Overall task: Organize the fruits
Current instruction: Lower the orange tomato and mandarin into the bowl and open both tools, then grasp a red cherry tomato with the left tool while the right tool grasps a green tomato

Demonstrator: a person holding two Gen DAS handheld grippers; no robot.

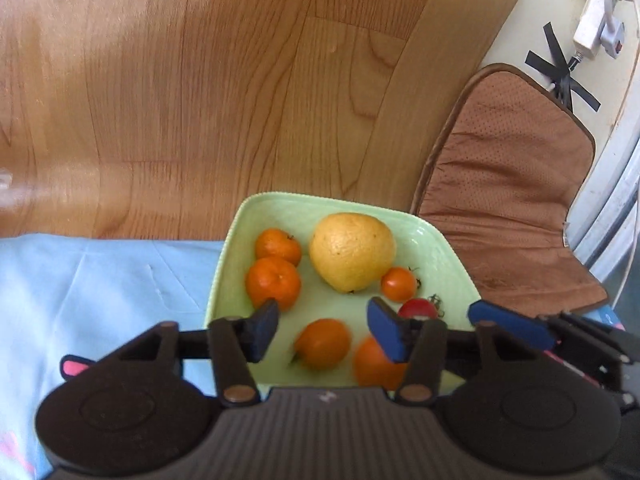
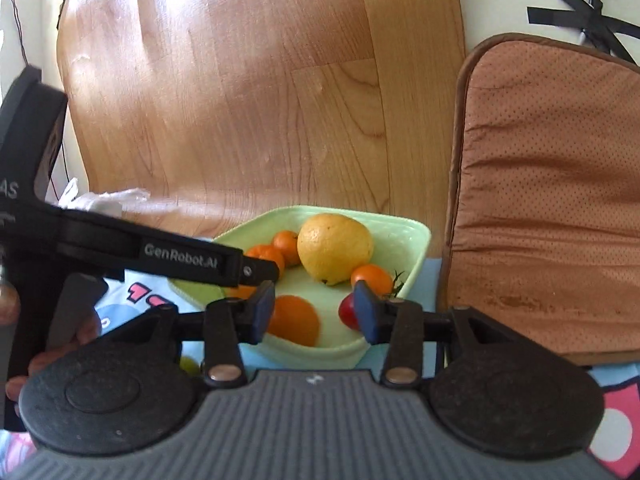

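Observation:
A pale green square plate (image 1: 436,248) (image 2: 412,240) sits on a light blue cloth. It holds a big yellow citrus fruit (image 1: 352,252) (image 2: 334,248), several small oranges (image 1: 273,282) (image 2: 294,320), an orange tomato (image 1: 398,284) (image 2: 371,276) and a red tomato (image 1: 418,308) (image 2: 347,312). My left gripper (image 1: 324,332) is open and empty, just above the plate's near part. My right gripper (image 2: 314,312) is open and empty over the plate's near edge. The right gripper's blue pads (image 1: 508,324) show at the right of the left wrist view.
The plate lies near the edge of the blue cloth (image 1: 100,280). Beyond is wood-pattern floor (image 1: 240,80). A brown seat cushion (image 1: 508,200) (image 2: 548,200) is at the right. A power strip and taped cables (image 1: 592,28) lie at the far right. The left gripper body (image 2: 120,248) crosses the right wrist view.

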